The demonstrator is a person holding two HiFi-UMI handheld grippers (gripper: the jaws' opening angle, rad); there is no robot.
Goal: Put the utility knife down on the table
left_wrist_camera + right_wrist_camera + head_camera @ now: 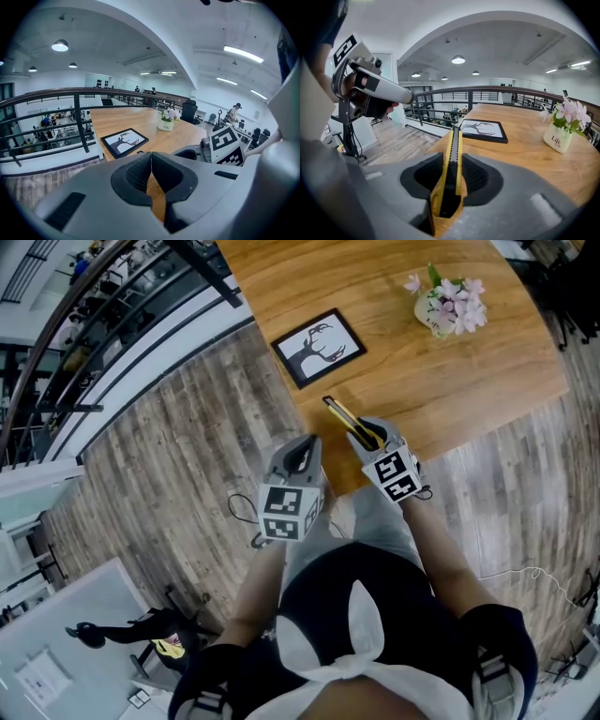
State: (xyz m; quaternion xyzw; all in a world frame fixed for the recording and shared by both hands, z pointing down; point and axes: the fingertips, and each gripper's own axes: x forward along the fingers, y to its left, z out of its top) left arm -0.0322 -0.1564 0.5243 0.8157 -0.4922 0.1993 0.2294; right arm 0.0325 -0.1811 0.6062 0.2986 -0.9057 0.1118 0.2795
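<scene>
r gripper clamped on utility knife — tip fwd toward framed pic; l gripper fingers together

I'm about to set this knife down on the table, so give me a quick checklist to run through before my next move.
1. Grip: yellow and black utility knife clamped in right tool: ok.
2. Landing spot: wooden table bare ahead of knife: ok.
3. Clearance: black-framed deer picture apart from knife tip: ok.
4. Fragile item: white vase of pink flowers well aside: ok.
5. Free hand: left tool shut, empty, off the knife: ok.
6. Blade retracted: cannot tell.
</scene>
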